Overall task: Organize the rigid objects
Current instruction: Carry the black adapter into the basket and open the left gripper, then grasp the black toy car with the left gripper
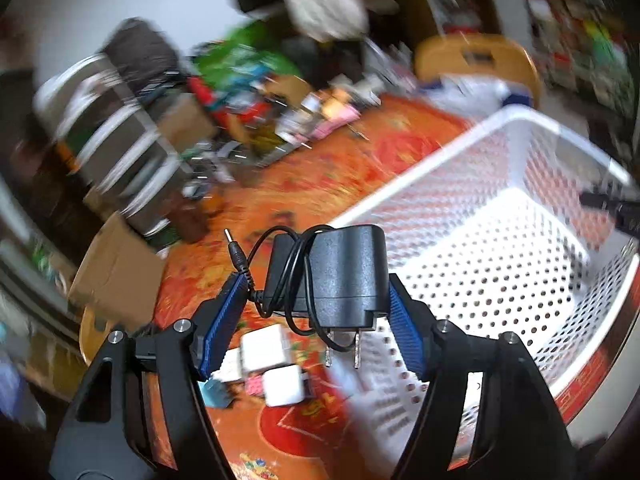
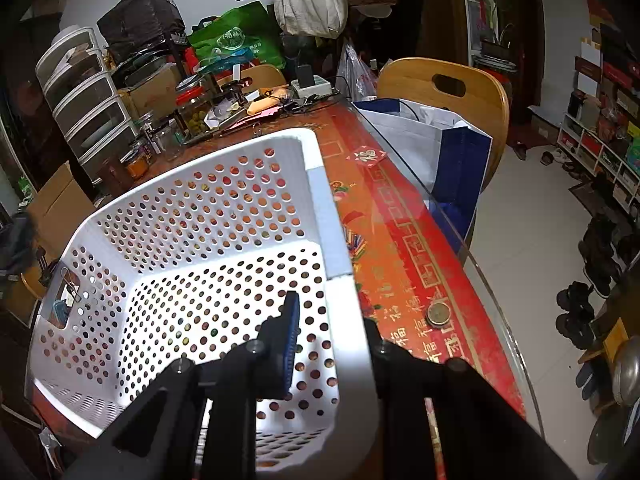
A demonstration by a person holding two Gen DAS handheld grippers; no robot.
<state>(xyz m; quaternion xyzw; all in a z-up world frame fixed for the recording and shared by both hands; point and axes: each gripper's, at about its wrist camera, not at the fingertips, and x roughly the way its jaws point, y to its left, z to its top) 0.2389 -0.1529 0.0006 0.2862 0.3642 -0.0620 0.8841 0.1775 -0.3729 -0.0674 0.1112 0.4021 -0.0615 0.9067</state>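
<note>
My left gripper [image 1: 316,300] is shut on a black power adapter [image 1: 344,276] with its cable wound round it and its two prongs pointing down. It holds the adapter above the red tablecloth, just left of the white perforated basket [image 1: 516,120]. Two white charger cubes [image 1: 280,364] and small coloured pieces lie on the cloth below. In the right wrist view my right gripper [image 2: 332,320] is shut on the basket's right wall [image 2: 344,320], one blue pad [image 2: 290,336] inside, the other finger hidden outside. The basket [image 2: 316,168] looks empty.
Clutter of jars, papers and a green bag [image 2: 236,40] fills the table's far end. A drawer tower [image 2: 88,96] and a cardboard box [image 1: 116,276] stand at the left. A wooden chair [image 2: 444,84] with a bag sits beyond the glass table edge. A coin [image 2: 438,314] lies on the cloth.
</note>
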